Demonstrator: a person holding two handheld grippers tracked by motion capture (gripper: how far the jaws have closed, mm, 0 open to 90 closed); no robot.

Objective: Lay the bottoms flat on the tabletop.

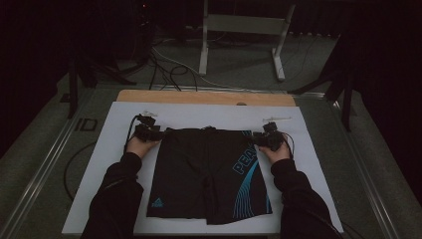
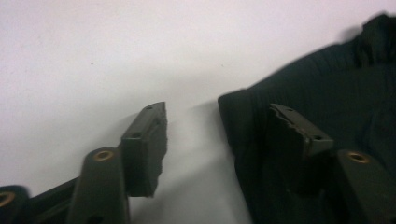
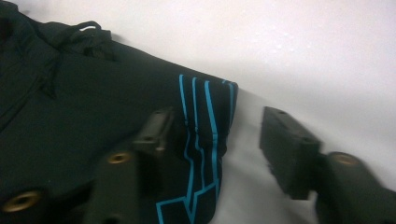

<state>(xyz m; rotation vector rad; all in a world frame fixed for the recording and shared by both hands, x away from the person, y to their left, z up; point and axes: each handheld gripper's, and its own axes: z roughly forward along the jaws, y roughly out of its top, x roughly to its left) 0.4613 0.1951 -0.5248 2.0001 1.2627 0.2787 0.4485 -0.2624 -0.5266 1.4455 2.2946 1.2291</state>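
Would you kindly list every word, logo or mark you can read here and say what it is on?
"PEA": blue letters on the black shorts, by the right gripper; further letters are hidden.
Small blue logo at the shorts' hem: too small to read.
"ID": beside the white board.

Left tool (image 1: 158, 133) and right tool (image 1: 255, 140): jaws apart, pointing inward; both forearms extended forward.

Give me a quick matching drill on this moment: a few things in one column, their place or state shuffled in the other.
Things:
1. left gripper
2. right gripper
3. shorts
4. white board

Place or state:
A. lies flat, spread out
B. jaws straddle the plain black waistband corner
C. lies under the garment
D. jaws straddle the blue-striped waistband corner

Pairs: 1-B, 2-D, 3-A, 4-C
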